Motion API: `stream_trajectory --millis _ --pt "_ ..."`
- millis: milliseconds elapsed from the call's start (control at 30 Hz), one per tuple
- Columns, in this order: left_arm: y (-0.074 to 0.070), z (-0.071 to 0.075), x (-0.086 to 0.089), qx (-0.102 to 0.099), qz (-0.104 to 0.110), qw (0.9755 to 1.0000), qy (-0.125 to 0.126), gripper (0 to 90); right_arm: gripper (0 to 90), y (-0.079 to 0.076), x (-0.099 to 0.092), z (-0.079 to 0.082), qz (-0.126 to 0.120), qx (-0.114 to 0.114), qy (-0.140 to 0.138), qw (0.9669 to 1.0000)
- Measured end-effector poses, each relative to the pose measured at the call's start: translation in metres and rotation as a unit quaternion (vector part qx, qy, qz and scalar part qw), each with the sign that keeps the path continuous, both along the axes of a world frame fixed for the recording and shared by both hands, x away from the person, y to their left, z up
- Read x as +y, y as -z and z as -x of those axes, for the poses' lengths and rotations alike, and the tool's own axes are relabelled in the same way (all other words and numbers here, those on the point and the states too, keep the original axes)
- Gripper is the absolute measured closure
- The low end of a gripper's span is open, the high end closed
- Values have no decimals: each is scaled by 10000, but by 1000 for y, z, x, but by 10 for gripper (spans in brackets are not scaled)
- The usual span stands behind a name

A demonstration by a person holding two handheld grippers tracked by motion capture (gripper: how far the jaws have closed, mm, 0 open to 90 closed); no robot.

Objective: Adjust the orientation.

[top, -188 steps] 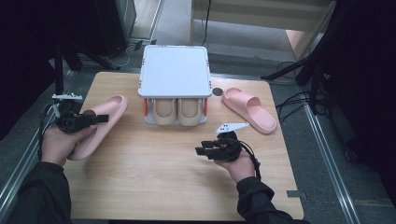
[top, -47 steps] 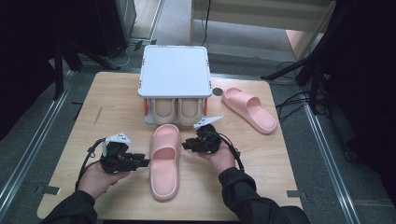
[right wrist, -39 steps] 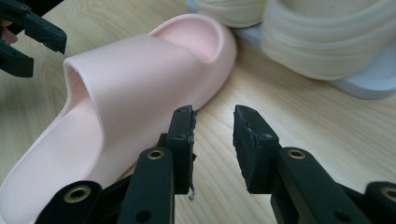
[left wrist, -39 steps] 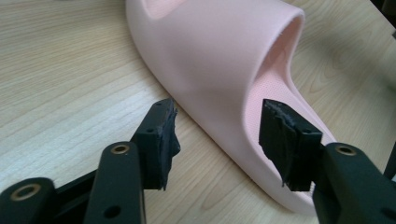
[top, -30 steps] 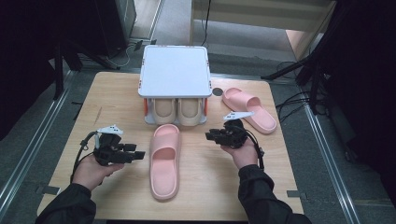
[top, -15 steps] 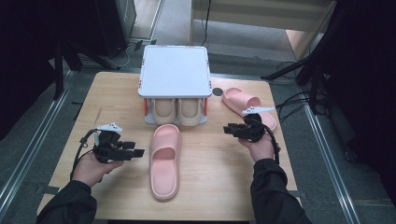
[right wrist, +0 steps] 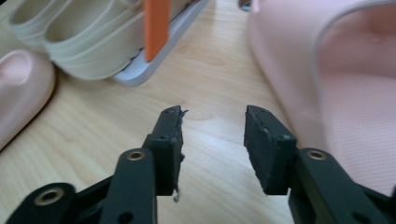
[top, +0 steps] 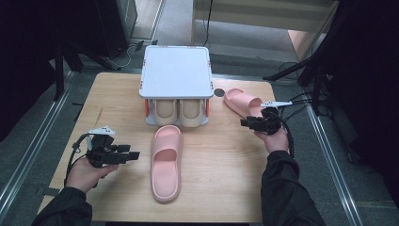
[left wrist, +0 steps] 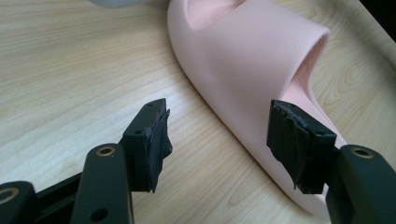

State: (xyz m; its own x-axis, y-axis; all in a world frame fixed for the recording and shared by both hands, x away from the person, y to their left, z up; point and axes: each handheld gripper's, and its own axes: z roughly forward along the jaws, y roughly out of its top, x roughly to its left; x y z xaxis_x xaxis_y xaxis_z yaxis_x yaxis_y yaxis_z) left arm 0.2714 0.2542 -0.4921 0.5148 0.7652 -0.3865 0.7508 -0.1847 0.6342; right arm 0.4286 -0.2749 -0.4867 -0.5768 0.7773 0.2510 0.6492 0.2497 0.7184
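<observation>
Jaws of the right gripper (top: 248, 123) stand apart with only bare tabletop between them; they have just been opening and clamp nothing. In the right gripper view the far slipper (right wrist: 341, 88) lies just right of the right pad (right wrist: 262, 144), close but not pressed. The left gripper (top: 132, 155) is also spread wide and holds nothing; in the left gripper view its pads frame the side of the near slipper (left wrist: 261, 74), which passes behind the right pad, and I cannot tell whether that pad touches it.

Both slippers are soft-looking matte pink foam with rounded edges and a broad strap over the toe. The pads are black, rough and frayed at the edges. The table (top: 113, 103) is pale wood with a fine grain. The rack (top: 176, 70) has a flat white top, orange posts and a pale base, with two beige slippers (top: 181, 112) tucked under it side by side.

The near slipper lies lengthwise in mid-table, toe towards the rack. The far slipper lies at the right, slanted, beside the rack.

A second ago the right gripper was nearer the middle of the table; now it sits at the far slipper's near end. The left gripper has hardly shifted, and the near slipper lies as before.
</observation>
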Motion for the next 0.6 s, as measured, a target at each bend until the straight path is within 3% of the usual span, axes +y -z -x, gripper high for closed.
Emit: stream_trajectory --millis 200,433,600 --pt "-1 12 6 -37 20 10000 -40 382 476 4 -9 -17 -38 33 233 9997" --pt "3 21 12 62 38 9998 -168 382 468 8 -5 -34 155 30 350 9993" --pt "4 28 17 75 57 9997 -240 382 482 12 -2 -46 109 32 389 9992"
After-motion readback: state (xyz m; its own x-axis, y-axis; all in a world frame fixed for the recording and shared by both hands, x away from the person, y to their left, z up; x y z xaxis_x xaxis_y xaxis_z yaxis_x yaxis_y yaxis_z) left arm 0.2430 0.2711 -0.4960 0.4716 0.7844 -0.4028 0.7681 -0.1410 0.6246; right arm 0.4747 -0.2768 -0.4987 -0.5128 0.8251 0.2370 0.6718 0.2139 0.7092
